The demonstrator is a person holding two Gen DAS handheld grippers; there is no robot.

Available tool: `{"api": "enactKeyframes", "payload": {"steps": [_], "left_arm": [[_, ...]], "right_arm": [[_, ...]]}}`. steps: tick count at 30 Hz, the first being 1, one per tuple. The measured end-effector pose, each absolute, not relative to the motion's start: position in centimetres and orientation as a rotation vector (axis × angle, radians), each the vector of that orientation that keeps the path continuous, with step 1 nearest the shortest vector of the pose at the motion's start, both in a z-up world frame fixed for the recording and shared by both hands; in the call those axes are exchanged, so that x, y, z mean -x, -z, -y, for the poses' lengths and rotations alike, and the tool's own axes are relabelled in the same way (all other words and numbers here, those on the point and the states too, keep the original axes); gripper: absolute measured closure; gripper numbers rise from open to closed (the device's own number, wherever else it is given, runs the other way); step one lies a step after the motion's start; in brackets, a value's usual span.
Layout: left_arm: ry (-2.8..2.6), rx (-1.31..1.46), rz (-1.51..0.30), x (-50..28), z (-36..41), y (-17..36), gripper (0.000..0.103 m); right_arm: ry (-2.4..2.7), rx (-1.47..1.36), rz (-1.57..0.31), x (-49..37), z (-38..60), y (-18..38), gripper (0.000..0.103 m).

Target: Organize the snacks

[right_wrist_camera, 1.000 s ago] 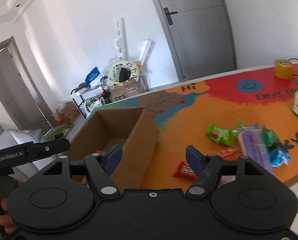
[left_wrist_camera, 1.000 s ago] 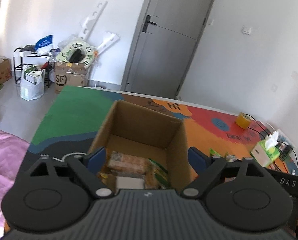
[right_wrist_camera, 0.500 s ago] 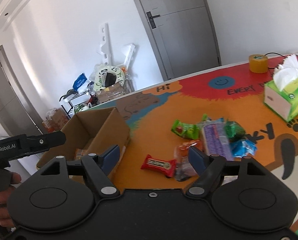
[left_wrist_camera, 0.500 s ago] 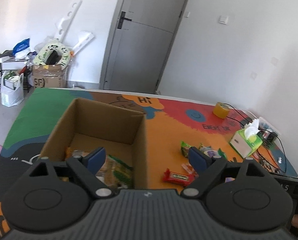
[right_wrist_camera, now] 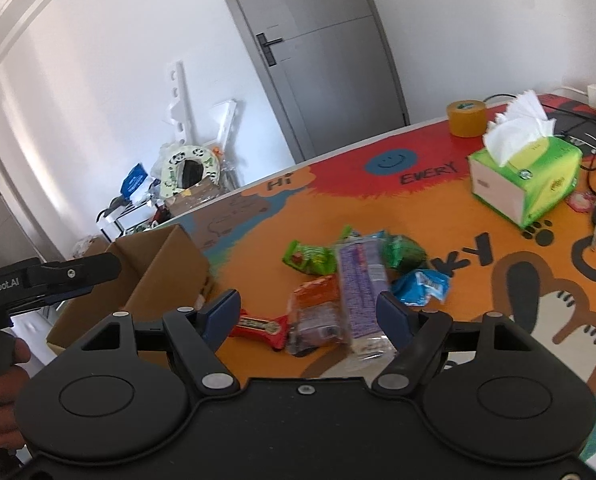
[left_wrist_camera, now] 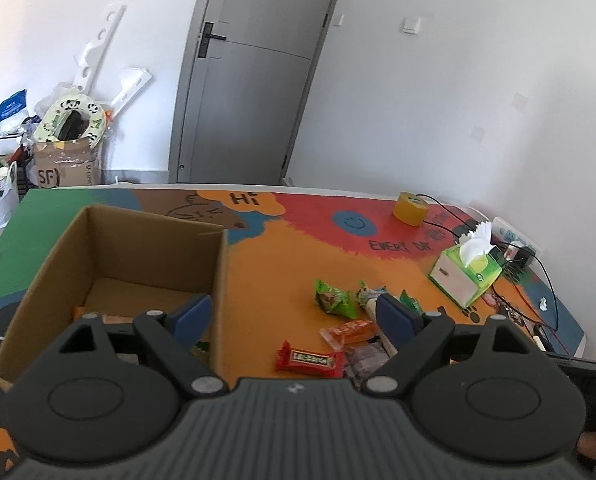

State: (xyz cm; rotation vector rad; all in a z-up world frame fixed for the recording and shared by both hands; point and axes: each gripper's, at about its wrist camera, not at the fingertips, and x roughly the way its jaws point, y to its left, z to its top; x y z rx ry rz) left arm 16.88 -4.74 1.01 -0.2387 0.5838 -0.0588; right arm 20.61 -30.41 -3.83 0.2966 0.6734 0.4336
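Looks like spare room at home: grey door (left_wrist_camera: 249, 80), white walls, junk-filled cardboard box (left_wrist_camera: 63, 164) in corner, cartoon-print worktop (left_wrist_camera: 298, 240), tissue box (left_wrist_camera: 464, 276).

bright daylight, soft shadows; strong fisheye bending at edges; right view slightly motion-blurred; dark vignette in corners

Beside the plain brown cardboard box (left_wrist_camera: 137, 256): a red snack bar (left_wrist_camera: 309, 361) with a yellow label, an orange packet (left_wrist_camera: 348, 331), a green packet (right_wrist_camera: 309, 258), a purple-printed pack (right_wrist_camera: 361, 280) and a blue packet (right_wrist_camera: 420, 287). The tissue box (right_wrist_camera: 526, 178) is green and white.
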Motion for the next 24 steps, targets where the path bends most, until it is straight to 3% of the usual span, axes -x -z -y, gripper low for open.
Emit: {"api": "enactKeyframes", "payload": {"steps": [24], "left_arm": [[0.102, 0.158, -0.675, -21.0, 10.6, 2.9, 0.026]], "right_arm": [[-0.37, -0.395, -0.744, -23.3, 34.5, 9.3, 0.044]]}}
